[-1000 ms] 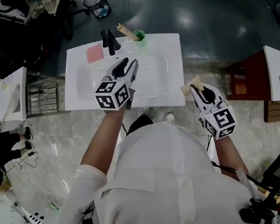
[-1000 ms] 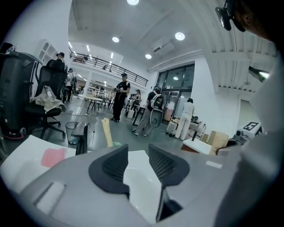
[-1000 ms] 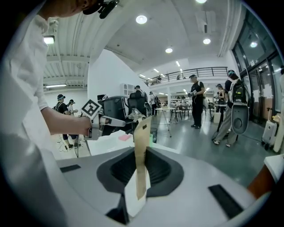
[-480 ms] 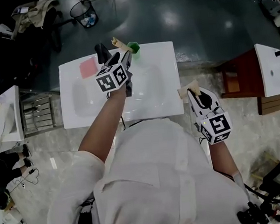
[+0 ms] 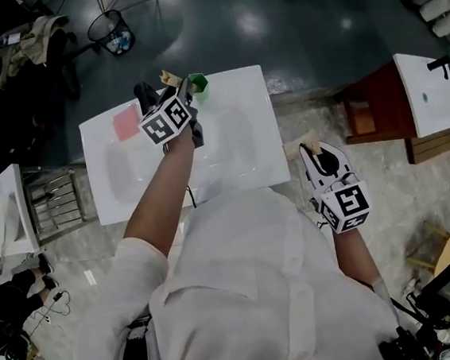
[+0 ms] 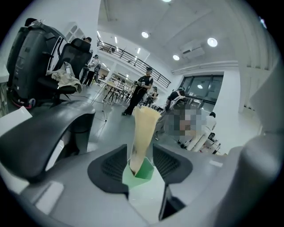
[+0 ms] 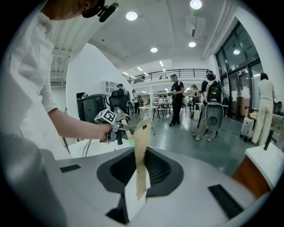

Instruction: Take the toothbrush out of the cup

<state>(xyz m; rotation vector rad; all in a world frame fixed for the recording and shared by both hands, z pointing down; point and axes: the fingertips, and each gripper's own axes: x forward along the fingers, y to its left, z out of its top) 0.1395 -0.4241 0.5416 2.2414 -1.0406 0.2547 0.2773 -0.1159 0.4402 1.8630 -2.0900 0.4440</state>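
Observation:
A small green cup (image 5: 197,81) stands at the far rim of the white sink (image 5: 237,138), with a cream toothbrush (image 5: 169,77) leaning out of it. My left gripper (image 5: 184,90) reaches right up to it. In the left gripper view the toothbrush (image 6: 143,128) rises from the cup (image 6: 143,171) between the dark pads (image 6: 171,163). The jaws are opening and stand apart from it. My right gripper (image 5: 311,147) hangs off the sink's near right corner, shut on a tan flat strip (image 7: 142,146).
A black faucet (image 5: 144,92) and a pink block (image 5: 126,123) sit on the sink's far left. A wire bin (image 5: 111,31) stands on the floor beyond. A brown cabinet (image 5: 370,116) and a second white basin (image 5: 427,90) lie to the right. People stand in the hall behind.
My left gripper has travelled across the sink, away from the body, up to the green cup, and its jaws have widened. The right gripper has stayed put with its strip.

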